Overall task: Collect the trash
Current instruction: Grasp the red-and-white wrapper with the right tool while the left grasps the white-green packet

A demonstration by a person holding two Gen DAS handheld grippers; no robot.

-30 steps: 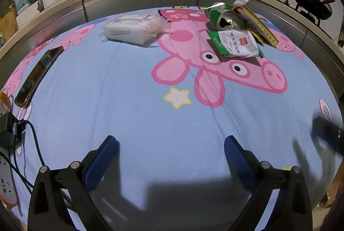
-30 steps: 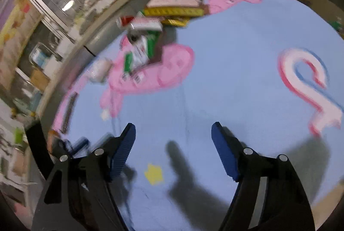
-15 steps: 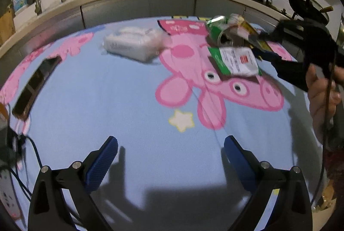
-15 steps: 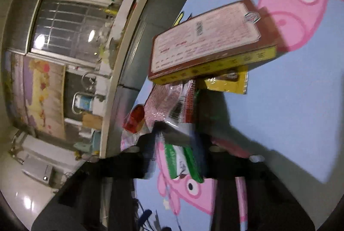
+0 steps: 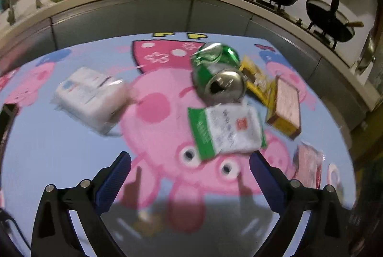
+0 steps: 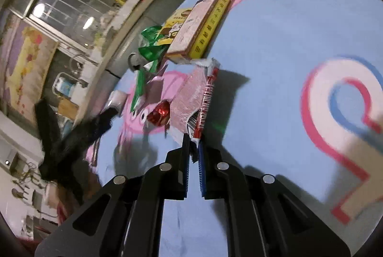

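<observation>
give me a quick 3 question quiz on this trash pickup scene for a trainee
1. True or false: the right gripper has a red and white wrapper pinched between its pads.
2. The left gripper is: A) open with nothing between its pads B) shut on the green can C) holding the tissue pack
3. Which item lies nearest ahead of the left gripper on the cartoon-pig cloth?

Key
1. True; its jaws are closing on the wrapper's edge.
2. A
3. The green and white packet.

Left gripper (image 5: 190, 167) wide; right gripper (image 6: 194, 144) closing.
</observation>
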